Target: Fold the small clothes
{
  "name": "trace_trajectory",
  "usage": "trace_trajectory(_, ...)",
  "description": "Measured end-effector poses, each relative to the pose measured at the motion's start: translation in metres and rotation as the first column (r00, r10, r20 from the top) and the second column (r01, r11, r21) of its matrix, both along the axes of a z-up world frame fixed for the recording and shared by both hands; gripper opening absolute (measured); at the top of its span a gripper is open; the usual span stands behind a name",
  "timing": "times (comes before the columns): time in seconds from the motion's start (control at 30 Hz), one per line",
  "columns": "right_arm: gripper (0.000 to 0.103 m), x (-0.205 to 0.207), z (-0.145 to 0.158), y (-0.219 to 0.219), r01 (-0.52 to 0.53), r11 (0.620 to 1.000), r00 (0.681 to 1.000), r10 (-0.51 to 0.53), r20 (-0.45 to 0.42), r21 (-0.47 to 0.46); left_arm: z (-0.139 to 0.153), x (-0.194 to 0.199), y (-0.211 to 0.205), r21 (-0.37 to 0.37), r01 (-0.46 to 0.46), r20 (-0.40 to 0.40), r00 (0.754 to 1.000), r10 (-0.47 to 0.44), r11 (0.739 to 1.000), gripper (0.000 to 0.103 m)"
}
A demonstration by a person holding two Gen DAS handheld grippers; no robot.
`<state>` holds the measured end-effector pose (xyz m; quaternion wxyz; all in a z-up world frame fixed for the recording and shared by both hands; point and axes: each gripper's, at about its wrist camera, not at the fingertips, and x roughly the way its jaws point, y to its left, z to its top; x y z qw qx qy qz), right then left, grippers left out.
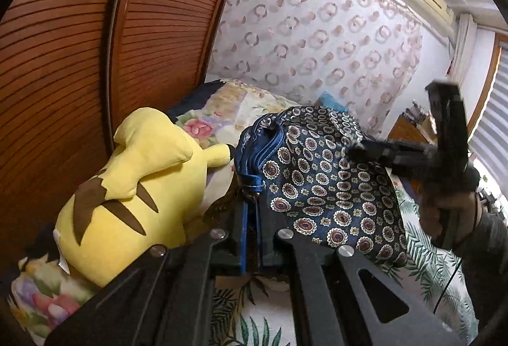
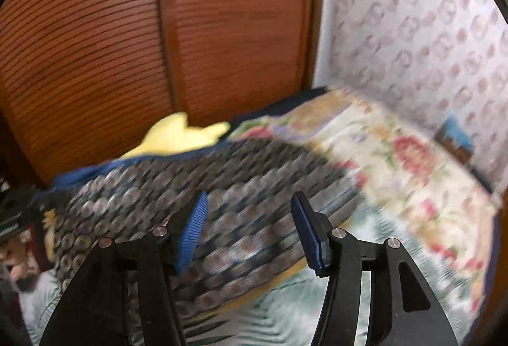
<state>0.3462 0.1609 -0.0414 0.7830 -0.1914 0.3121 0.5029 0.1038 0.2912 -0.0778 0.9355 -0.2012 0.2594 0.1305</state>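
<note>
A pair of dark blue patterned shorts (image 1: 330, 181) with a blue waistband hangs lifted over the bed. My left gripper (image 1: 250, 203) is shut on the blue waistband edge of the shorts. My right gripper (image 2: 249, 203) is open, its blue pads (image 2: 190, 235) spread apart just in front of the shorts (image 2: 197, 219), which are blurred in the right wrist view. In the left wrist view the right gripper (image 1: 352, 152) shows at the right side of the shorts, held by a hand.
A yellow plush toy (image 1: 127, 187) lies at the left by the wooden louvred wardrobe doors (image 1: 95, 44). The bed has a leaf-print sheet (image 1: 428, 266) and a floral quilt (image 2: 397, 162). A patterned curtain (image 1: 317, 35) hangs behind.
</note>
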Motion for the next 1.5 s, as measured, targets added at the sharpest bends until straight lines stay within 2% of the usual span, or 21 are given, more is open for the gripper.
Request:
trace_trajectory(0.13, 0.056, -0.011, -0.035, 0.004, 0.009, 0.999, 1.0, -0.009, -0.007, -0.051, 0.0, 0.002, -0.006, 0.029, 0.004, -0.034, 0.999, -0.003, 1.0, 0.002)
trace_trajectory(0.3, 0.057, -0.009, -0.044, -0.005, 0.041, 0.999, 0.999, -0.041, -0.024, -0.004, 0.004, 0.0, -0.014, 0.064, 0.009, -0.058, 0.998, -0.005, 0.998, 0.003)
trace_trajectory(0.5, 0.057, -0.025, -0.031, -0.019, 0.116, 0.993, 0.993, -0.116, 0.002, 0.003, 0.016, -0.012, -0.027, 0.123, 0.02, -0.055, 0.998, -0.013, 0.992, 0.003)
trace_trajectory(0.8, 0.057, -0.067, -0.003, -0.081, 0.205, 0.977, 0.977, -0.208, 0.047, 0.061, 0.037, -0.039, -0.06, 0.177, 0.062, -0.017, 0.998, -0.06, 0.982, 0.004)
trace_trajectory(1.0, 0.057, -0.101, 0.02, -0.127, 0.267, 0.958, 0.961, -0.273, 0.049, 0.108, 0.042, -0.046, -0.094, 0.213, 0.122, -0.033, 0.993, -0.118, 0.97, 0.006)
trace_trajectory(1.13, 0.064, -0.123, 0.03, -0.155, 0.309, 0.942, 0.947, -0.318, 0.052, 0.135, 0.043, -0.047, -0.122, 0.231, 0.189, -0.034, 0.982, -0.187, 0.954, 0.006)
trace_trajectory(1.27, 0.08, -0.147, 0.037, -0.184, 0.348, 0.924, 0.929, -0.362, 0.075, 0.159, 0.044, -0.045, -0.154, 0.255, 0.223, -0.053, 0.975, -0.216, 0.941, 0.011)
trace_trajectory(1.37, 0.087, -0.162, 0.037, -0.205, 0.377, 0.91, 0.916, -0.393, 0.076, 0.171, 0.045, -0.042, -0.175, 0.243, 0.264, -0.057, 0.965, -0.258, 0.933, 0.012)
trace_trajectory(1.5, 0.088, -0.183, 0.038, -0.239, 0.435, 0.88, 0.887, -0.455, 0.077, 0.191, 0.051, -0.04, -0.199, 0.243, 0.281, -0.043, 0.959, -0.279, 0.928, 0.015)
